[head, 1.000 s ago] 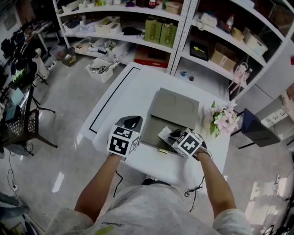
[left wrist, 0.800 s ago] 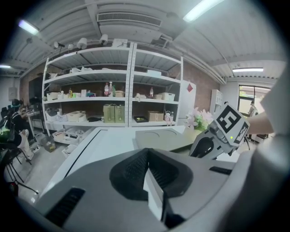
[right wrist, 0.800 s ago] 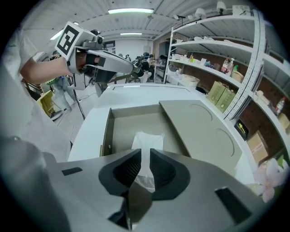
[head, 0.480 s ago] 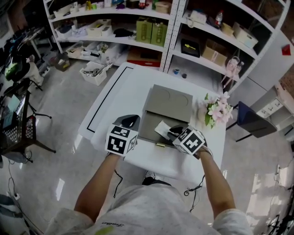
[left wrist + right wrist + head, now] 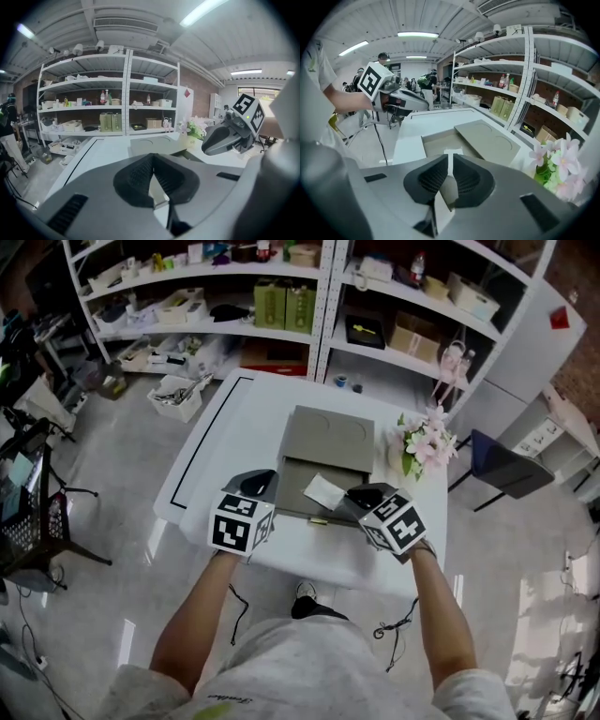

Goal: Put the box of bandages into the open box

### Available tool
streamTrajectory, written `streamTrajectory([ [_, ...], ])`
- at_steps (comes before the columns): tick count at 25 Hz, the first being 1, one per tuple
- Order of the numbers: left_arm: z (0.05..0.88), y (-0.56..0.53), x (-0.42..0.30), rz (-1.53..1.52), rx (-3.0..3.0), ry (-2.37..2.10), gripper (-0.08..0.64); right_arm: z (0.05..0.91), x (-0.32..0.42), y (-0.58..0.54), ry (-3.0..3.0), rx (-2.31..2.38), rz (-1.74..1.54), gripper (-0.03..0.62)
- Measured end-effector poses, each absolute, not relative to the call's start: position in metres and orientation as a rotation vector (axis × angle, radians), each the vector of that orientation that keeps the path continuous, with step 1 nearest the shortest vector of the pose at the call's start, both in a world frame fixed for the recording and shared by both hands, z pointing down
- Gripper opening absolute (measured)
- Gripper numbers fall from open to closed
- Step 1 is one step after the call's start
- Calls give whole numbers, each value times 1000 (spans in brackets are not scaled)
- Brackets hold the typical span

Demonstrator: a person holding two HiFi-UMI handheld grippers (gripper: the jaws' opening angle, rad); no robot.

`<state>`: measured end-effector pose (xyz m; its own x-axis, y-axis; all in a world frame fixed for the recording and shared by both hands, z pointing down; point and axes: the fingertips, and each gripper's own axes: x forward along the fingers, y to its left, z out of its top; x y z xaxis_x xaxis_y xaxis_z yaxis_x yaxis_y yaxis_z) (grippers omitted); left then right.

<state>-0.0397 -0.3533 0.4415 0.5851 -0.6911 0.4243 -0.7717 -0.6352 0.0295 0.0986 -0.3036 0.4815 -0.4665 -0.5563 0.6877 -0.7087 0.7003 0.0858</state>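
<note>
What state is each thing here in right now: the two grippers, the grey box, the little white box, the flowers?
Left gripper: shut, empty.
Right gripper: jaws a slit apart, empty.
Grey box: open, lid folded back flat.
Bandage box: lying inside the grey box, clear of both grippers.
Flowers: upright, beside the lid.

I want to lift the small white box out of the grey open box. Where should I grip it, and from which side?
Come from straight above: the white box lies flat on the floor of the grey box, whose walls likely block any side approach. Pinch it across two opposite edges, turned to match its skewed pose.
</note>
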Motion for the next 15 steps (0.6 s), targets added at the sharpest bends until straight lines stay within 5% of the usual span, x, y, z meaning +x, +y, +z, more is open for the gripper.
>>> streamTrajectory([
  [15,425,-313,-44,524,2646,-1231,5,417,141,-251,-2297,1468,372,5],
])
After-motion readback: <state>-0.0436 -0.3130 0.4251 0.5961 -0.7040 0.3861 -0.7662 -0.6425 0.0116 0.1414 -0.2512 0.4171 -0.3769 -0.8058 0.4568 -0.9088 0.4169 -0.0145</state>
